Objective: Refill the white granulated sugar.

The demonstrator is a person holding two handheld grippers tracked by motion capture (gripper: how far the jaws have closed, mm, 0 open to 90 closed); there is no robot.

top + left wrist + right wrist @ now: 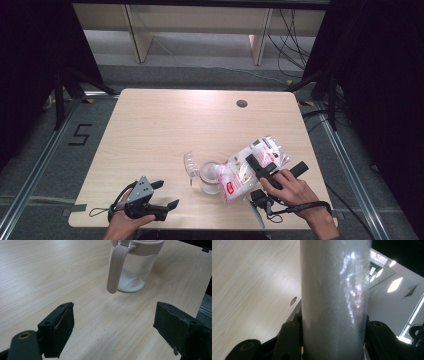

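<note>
Right gripper (262,168) clamps a crinkly clear plastic bag (250,167) over the glass jar (210,177); left gripper (167,195) gapes.

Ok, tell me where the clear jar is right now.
In the high view the clear jar stands on the table near its front edge, right of centre, under the mouth of the tilted plastic bag clamped in the right gripper.

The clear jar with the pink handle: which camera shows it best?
The left gripper view: the jar stands close on the table, its pink handle, lid rim and the white powder at its bottom plain. The high view shows the jar small, from above, partly covered by the plastic bag. In the right gripper view the bag blocks it.
</note>
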